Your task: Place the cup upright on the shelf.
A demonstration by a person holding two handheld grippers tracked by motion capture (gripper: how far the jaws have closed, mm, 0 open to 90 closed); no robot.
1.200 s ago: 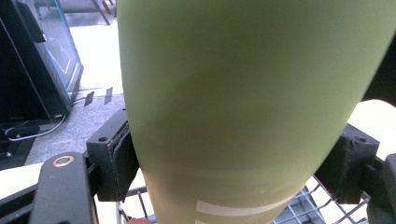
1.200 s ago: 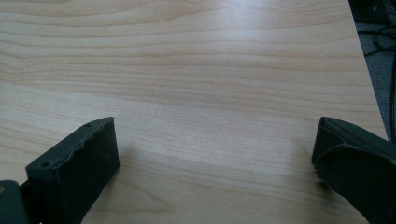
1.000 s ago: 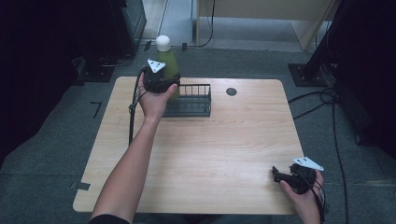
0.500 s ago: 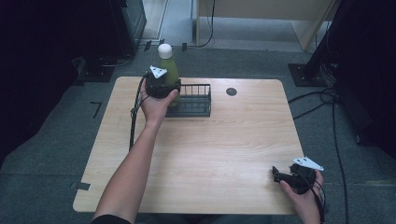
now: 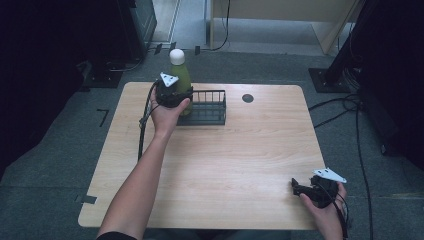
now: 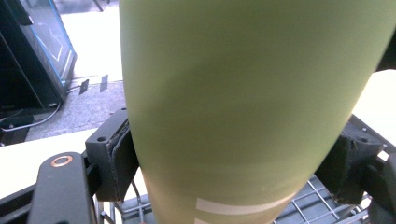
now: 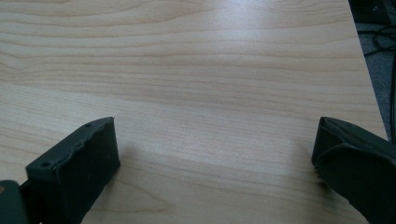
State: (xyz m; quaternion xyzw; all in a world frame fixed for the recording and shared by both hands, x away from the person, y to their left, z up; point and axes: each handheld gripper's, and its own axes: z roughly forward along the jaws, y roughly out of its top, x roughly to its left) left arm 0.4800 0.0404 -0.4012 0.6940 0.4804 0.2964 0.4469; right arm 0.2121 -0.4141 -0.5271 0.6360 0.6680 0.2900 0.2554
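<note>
The left gripper (image 5: 176, 95) clamped the green bottle (image 5: 180, 75) upright to seat it in the wire basket (image 5: 210, 107) at the surface's (image 5: 225, 160) 11 o'clock, while the right gripper (image 5: 300, 189) rested wide open and empty at 5 o'clock

The left gripper (image 5: 176, 95) hides the green bottle's (image 5: 181, 75) lower body.

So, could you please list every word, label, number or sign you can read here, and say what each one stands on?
None: no readable text.
Green bottle: two pale stripes near its lower part, no letters.
Wire basket, table, left gripper, right gripper: no markings to read.
</note>
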